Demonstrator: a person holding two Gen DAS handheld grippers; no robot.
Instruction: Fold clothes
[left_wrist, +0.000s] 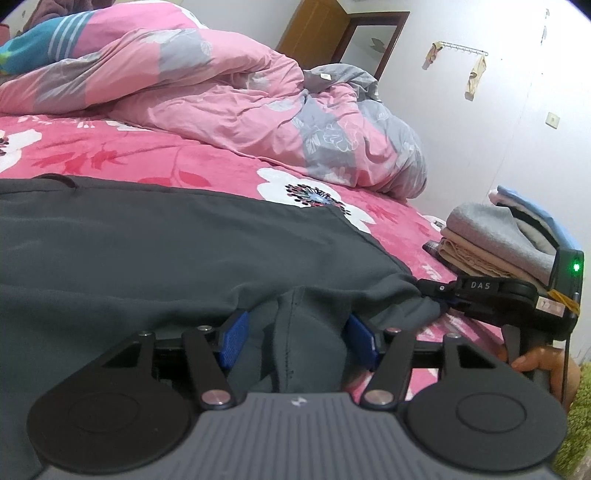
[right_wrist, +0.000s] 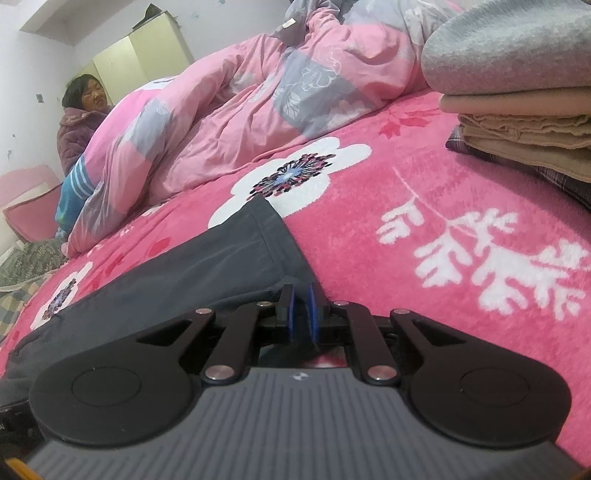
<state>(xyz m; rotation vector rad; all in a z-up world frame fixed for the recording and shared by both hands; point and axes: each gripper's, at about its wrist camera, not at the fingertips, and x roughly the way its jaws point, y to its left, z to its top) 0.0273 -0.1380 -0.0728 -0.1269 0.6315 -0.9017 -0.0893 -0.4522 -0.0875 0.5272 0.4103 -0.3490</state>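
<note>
A dark grey garment (left_wrist: 166, 251) lies spread on the pink flowered bed blanket (left_wrist: 391, 221). A bunched fold of its near edge sits between the blue pads (left_wrist: 232, 341) of my left gripper (left_wrist: 297, 341). Those jaws are opening; the left pad's face shows bare. My right gripper (right_wrist: 301, 314) is shut on the garment's (right_wrist: 207, 266) right corner at the blanket (right_wrist: 443, 184). In the left wrist view the right gripper (left_wrist: 434, 291) pinches that corner, with a hand (left_wrist: 535, 363) on its grip.
A stack of folded clothes (left_wrist: 498, 240) (right_wrist: 517, 110) sits on the bed to the right. A rumpled pink and grey quilt (left_wrist: 221, 103) (right_wrist: 240, 110) fills the far side. A person (right_wrist: 81, 122) sits beyond it near a wardrobe (right_wrist: 147, 55).
</note>
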